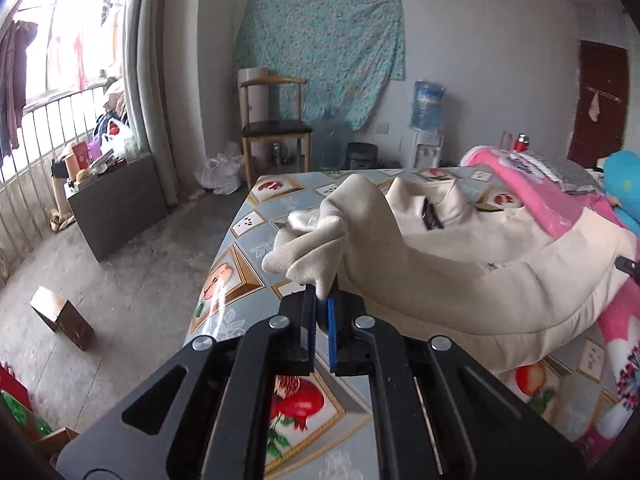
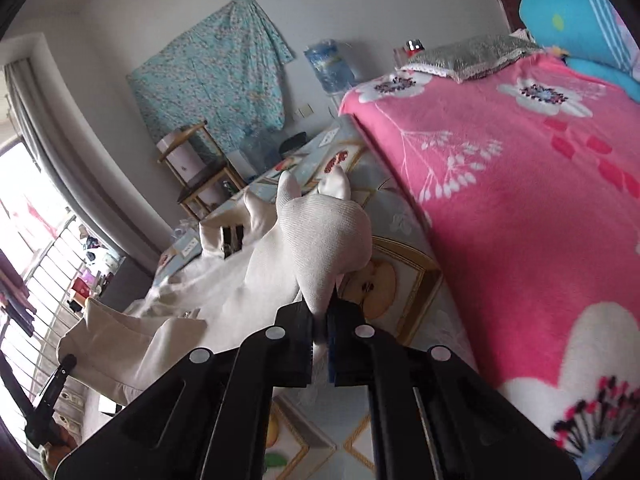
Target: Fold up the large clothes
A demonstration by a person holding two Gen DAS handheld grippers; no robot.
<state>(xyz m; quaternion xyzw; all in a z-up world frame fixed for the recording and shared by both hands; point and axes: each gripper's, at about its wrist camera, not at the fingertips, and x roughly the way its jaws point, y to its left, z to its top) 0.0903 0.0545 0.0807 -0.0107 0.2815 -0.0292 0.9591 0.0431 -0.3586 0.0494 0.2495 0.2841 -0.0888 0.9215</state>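
While the left gripper (image 1: pixel 321 305) is pinching a ribbed cuff of the cream garment (image 1: pixel 460 256), the right gripper (image 2: pixel 320 320) is clamping the other cuff, 2 sleeves lifting off the table (image 1: pixel 240 248). Farther along, the garment's body is sagging across the table's middle, beside the pink blanket (image 2: pixel 520 200) at its far edge.

My right gripper (image 1: pixel 628 266) shows only as a tip at the frame edge. The garment (image 1: pixel 460 264) hides the tablecloth (image 1: pixel 240 280) beneath; its far end blurs.
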